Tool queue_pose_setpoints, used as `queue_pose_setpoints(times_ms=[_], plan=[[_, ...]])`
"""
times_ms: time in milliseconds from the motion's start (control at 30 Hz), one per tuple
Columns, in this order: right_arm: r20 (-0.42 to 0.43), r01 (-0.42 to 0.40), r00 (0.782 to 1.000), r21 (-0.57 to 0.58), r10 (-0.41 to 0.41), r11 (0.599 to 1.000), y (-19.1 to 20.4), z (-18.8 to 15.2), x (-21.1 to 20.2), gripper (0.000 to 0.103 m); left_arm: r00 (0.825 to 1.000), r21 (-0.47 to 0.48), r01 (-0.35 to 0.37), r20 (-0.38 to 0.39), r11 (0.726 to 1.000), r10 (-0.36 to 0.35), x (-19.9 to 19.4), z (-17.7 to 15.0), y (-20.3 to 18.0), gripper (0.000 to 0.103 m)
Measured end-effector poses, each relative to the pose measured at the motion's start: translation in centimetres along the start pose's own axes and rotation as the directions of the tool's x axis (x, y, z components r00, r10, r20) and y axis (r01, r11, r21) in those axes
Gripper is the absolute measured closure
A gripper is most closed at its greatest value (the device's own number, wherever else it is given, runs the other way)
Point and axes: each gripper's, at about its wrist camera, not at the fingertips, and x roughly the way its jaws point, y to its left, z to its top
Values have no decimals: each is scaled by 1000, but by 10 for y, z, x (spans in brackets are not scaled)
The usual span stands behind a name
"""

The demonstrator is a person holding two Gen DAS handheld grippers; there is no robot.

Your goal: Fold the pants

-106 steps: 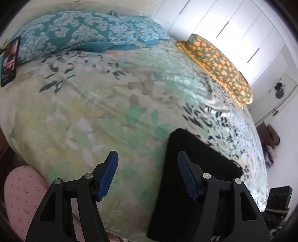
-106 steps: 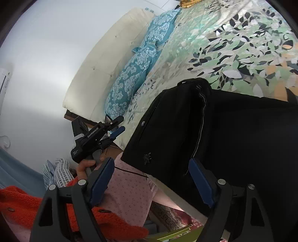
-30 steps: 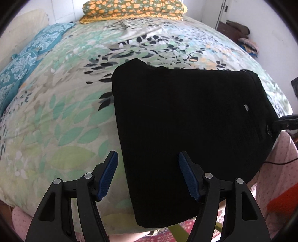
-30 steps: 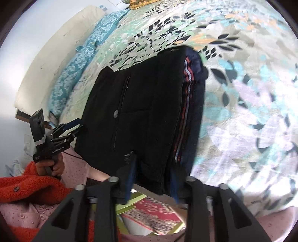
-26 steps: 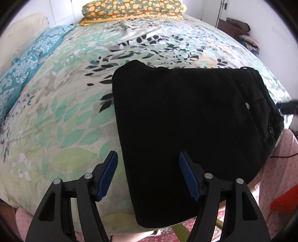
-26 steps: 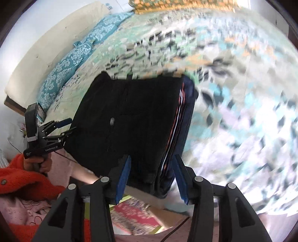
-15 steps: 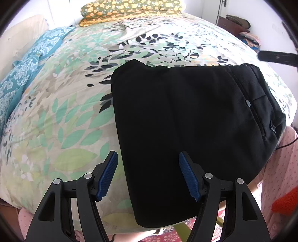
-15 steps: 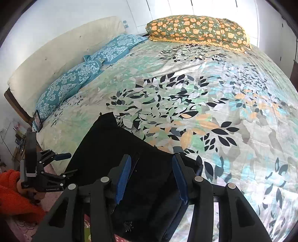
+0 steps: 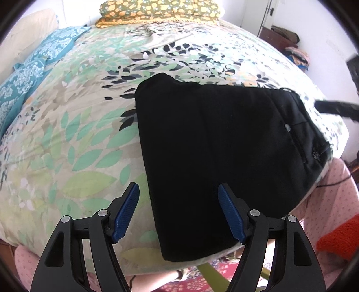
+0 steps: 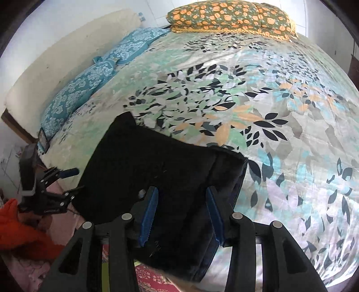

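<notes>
The pants [image 9: 219, 143], black and folded into a thick slab, lie at the near edge of the bed [image 9: 74, 125], under both of my grippers. My left gripper [image 9: 179, 212] hangs over their left border with its jaws parted and empty; they have just been opening a little wider, and one blue ribbed pad [image 9: 126, 212] sits above the bedspread, the other above black cloth. My right gripper [image 10: 181, 217] tilts down over the waistband end, its jaws narrower and just now closing somewhat, yet the pads [image 10: 149, 215] stand clear of the fabric and grasp nothing.

The nearest corner of the pants drops over the mattress edge and is cut off behind my fingers. In the left view my right gripper is only a dark blurred streak at the far right. In the right view my left gripper [image 10: 60, 184] shows small at the left, the hand under it mostly hidden by an orange knitted sleeve [image 10: 20, 233].

The cloth looks matte, with a small pale button [image 9: 287, 128] by a pocket seam. The bedspread is smooth, printed with leaves. Beyond lie teal patterned pillows [image 10: 94, 76] and an orange-flowered pillow [image 10: 231, 16].
</notes>
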Motion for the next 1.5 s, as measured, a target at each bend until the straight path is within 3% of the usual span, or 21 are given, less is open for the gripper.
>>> queue_pose_setpoints(times_ms=[167, 233, 333, 433, 567, 667, 700, 733, 800, 867, 967, 1033, 1133, 1200, 1233, 1300, 1333, 1367, 1400, 1467, 1500], plan=[[-89, -27, 996, -72, 21, 997, 32, -43, 8, 59, 999, 26, 32, -19, 999, -32, 3, -3, -8, 28], [-152, -9, 988, -50, 1, 999, 30, -62, 27, 59, 999, 47, 30, -45, 998, -28, 10, -7, -13, 28], [-172, -41, 984, 21, 44, 999, 22, -77, 39, 62, 998, 77, 18, -56, 997, -14, 15, -12, -16, 24], [-283, 17, 959, 46, -3, 999, 16, -86, 58, 63, 996, 11, 58, -72, 998, -57, 17, -13, -5, 21], [-181, -75, 980, 70, 87, 995, 18, -77, 27, 62, 994, -36, 80, -66, 996, -82, 10, -12, 6, 21], [-49, -151, 986, 114, 157, 982, 5, -64, -9, 37, 996, -84, 94, 3, 992, -94, -7, -2, 28, 16], [-1, -155, 988, 130, 156, 979, -4, -59, -18, 22, 994, -118, 107, 15, 987, -106, -9, 3, 38, 13], [45, -151, 988, 156, 145, 976, -17, -54, -25, 17, 992, -164, 127, 22, 978, -125, -8, 9, 52, 12], [81, -174, 984, 233, 160, 957, -51, -46, -21, 16, 982, -235, 183, 5, 955, -188, 2, 19, 73, 11], [71, -225, 974, 348, 214, 910, -87, -44, 1, 16, 960, -294, 258, -32, 920, -279, 21, 26, 90, 11], [28, -296, 947, 471, 321, 831, -124, -48, 44, 16, 937, -357, 295, -72, 886, -341, 46, 32, 100, 11], [-13, -330, 922, 494, 386, 805, -135, -48, 66, 17, 917, -376, 334, -81, 864, -390, 58, 32, 101, 11], [23, -399, 897, 471, 441, 787, -133, -42, 77, 17, 884, -409, 384, -96, 828, -458, 75, 27, 97, 10], [33, -450, 867, 483, 498, 751, -126, -38, 87, 17, 890, -385, 384, -89, 839, -448, 76, 28, 86, 7], [24, -445, 869, 476, 495, 758, -120, -35, 91, 17, 890, -369, 386, -90, 845, -446, 77, 29, 81, 7], [6, -432, 878, 437, 478, 789, -105, -30, 95, 17, 875, -343, 410, -114, 845, -471, 80, 35, 64, 11], [4, -430, 881, 425, 474, 796, -99, -27, 97, 22, 874, -330, 406, -133, 852, -468, 82, 37, 56, 25], [6, -431, 880, 428, 474, 794, -96, -27, 98, 29, 890, -310, 368, -156, 877, -429, 82, 38, 48, 36], [12, -436, 877, 440, 480, 785, -96, -32, 98, 45, 910, -276, 328, -164, 904, -380, 79, 40, 41, 44], [35, -448, 874, 444, 485, 776, -94, -32, 92, 53, 925, -255, 304, -152, 918, -348, 68, 43, 38, 74], [42, -452, 873, 442, 485, 775, -93, -30, 89, 56, 921, -264, 315, -145, 911, -361, 63, 45, 41, 78]])
